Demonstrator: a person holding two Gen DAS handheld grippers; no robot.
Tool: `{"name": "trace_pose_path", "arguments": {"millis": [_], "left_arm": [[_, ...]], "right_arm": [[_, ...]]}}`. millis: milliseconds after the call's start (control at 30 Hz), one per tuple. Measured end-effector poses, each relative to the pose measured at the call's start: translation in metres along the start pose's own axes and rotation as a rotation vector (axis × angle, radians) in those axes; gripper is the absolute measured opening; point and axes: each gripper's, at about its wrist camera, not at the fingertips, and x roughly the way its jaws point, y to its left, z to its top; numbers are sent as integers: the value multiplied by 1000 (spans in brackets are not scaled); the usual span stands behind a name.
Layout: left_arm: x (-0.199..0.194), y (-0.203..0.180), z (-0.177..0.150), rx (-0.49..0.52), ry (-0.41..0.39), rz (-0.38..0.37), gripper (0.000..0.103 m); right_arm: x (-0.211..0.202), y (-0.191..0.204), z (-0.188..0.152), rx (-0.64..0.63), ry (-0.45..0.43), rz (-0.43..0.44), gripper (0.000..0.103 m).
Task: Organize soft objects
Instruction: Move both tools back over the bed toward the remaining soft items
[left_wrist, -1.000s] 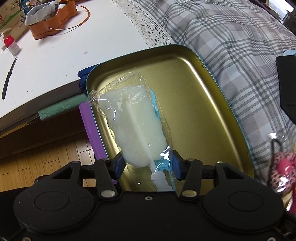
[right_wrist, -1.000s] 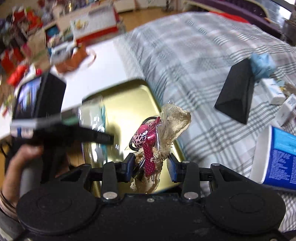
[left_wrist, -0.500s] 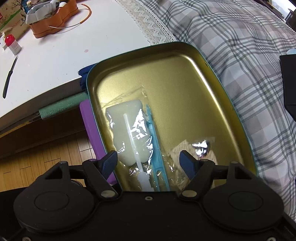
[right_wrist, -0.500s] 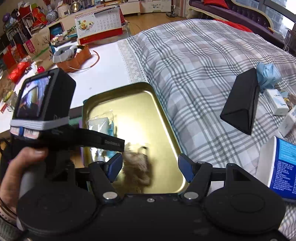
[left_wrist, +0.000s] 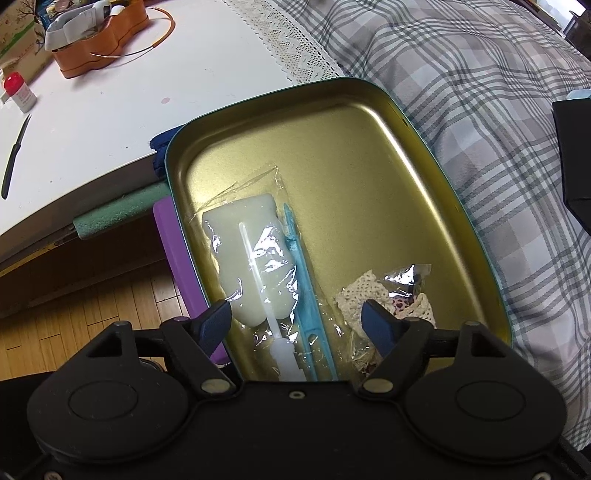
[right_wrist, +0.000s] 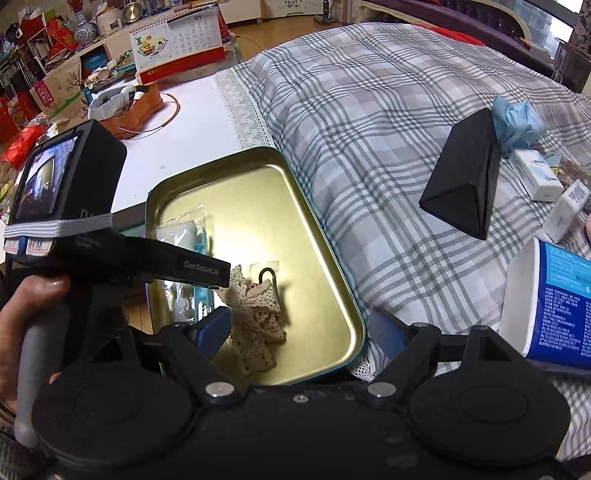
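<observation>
A gold tin tray (left_wrist: 369, 155) with a teal rim lies on the plaid bedspread (left_wrist: 461, 81). In it lie a clear packet holding a pale sponge on a stick and a blue stick (left_wrist: 251, 258), and beside it a beige lace bundle in clear wrap (left_wrist: 388, 295). My left gripper (left_wrist: 297, 321) hovers over the packet's near end, its jaws opening, the pads off the packet. In the right wrist view the tray (right_wrist: 306, 236) holds the lace bundle (right_wrist: 255, 314). My right gripper (right_wrist: 299, 328) is over it, jaws opening, pads clear of the lace.
A white table (left_wrist: 110, 103) with an orange case (left_wrist: 99, 48), a red-capped bottle (left_wrist: 18, 92) and a black knife (left_wrist: 14, 155) lies beyond the tray. On the bedspread sit a black triangular case (right_wrist: 465, 184), a blue cloth (right_wrist: 515, 118), small white boxes (right_wrist: 535, 173) and a blue-labelled package (right_wrist: 554, 306). A hand (right_wrist: 22, 317) holds the left gripper.
Both grippers went from shut to open. The sponge packet dropped flat into the tray from the left gripper, and the lace bundle fell into the tray from the right gripper.
</observation>
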Motion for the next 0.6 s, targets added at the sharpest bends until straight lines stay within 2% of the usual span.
{"name": "trace_pose_path", "arguments": {"millis": [600], "left_arm": [[0,-1,-1,25,-9,6,77]], "right_arm": [[-6,-10,-9,69,-13,3,94]]}}
